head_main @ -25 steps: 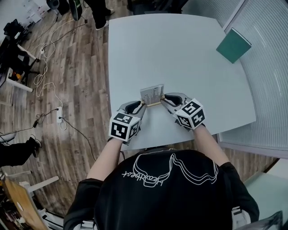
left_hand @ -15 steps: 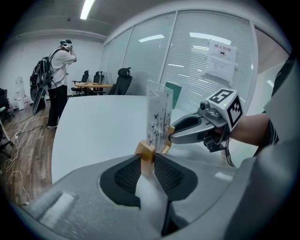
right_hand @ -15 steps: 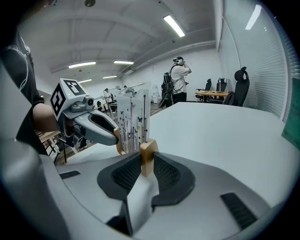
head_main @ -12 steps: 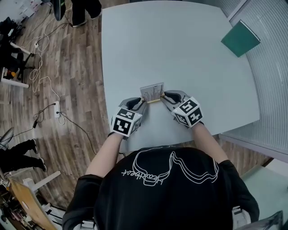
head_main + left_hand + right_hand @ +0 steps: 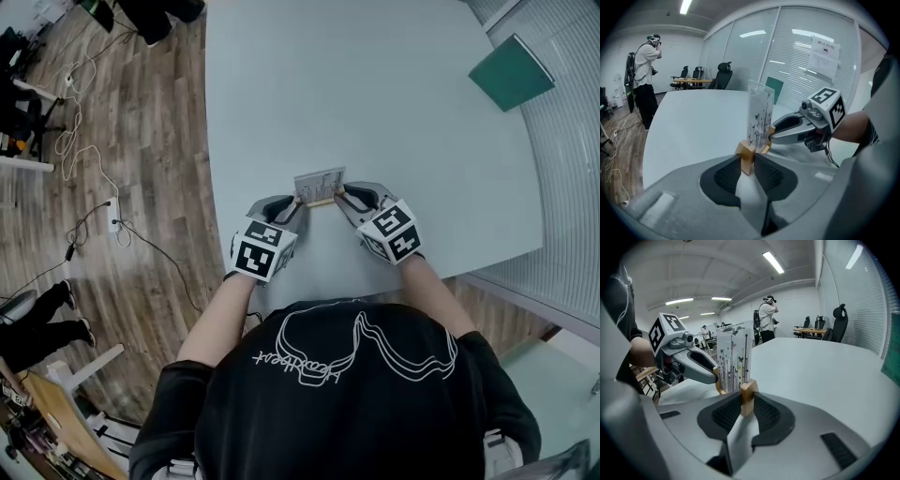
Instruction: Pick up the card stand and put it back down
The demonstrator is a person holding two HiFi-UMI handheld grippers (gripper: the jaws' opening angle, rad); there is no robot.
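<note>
The card stand (image 5: pixel 319 186) is a clear upright panel printed with dark stems and butterflies, set in a small wooden base. It stands near the front of the pale table (image 5: pixel 375 94). My left gripper (image 5: pixel 298 208) is shut on the left end of the wooden base (image 5: pixel 746 157), and my right gripper (image 5: pixel 342 199) is shut on the right end (image 5: pixel 748 394). In the left gripper view the panel (image 5: pixel 759 117) rises just beyond the jaws, with the right gripper (image 5: pixel 772 135) opposite. I cannot tell whether the base touches the table.
A green book (image 5: pixel 511 72) lies at the table's far right. Cables (image 5: pixel 89 141) trail over the wood floor at left. A standing person (image 5: pixel 646 75) and office chairs (image 5: pixel 723 75) are beyond the table's far end. The table's front edge is close under my wrists.
Both grippers keep the same hold on the stand's base. The head view has shifted a little; the stand stays at about the same spot over the table.
</note>
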